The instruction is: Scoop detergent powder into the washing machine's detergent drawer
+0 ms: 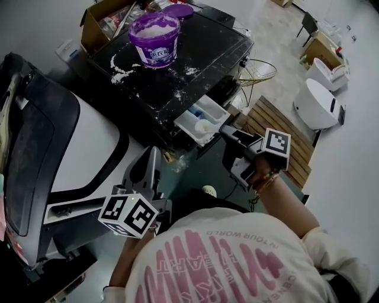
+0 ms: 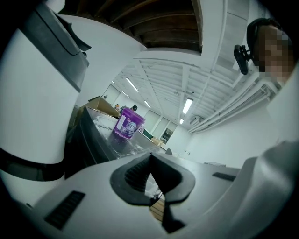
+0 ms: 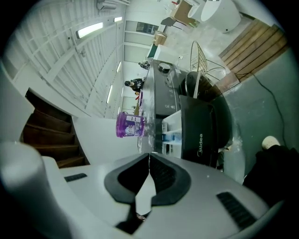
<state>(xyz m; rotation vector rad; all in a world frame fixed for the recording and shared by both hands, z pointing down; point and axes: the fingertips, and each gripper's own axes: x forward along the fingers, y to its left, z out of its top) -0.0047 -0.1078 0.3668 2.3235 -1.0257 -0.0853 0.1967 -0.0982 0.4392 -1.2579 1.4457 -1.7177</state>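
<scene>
Purple tub [image 1: 155,41] open, drawer [image 1: 201,120] seemingly out

The tub [image 1: 154,39] was purple, its powder [image 1: 155,25] white. White dust [image 1: 121,74] speckled the black washing machine [image 1: 195,59] top toward its left edge. The drawer [image 1: 201,120] was white with a blue part. The shirt [image 1: 237,260] was white with pink lettering.

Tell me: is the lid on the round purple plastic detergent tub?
No, the round purple plastic tub stands open, white powder showing, with a flat purple lid lying behind it.
</scene>
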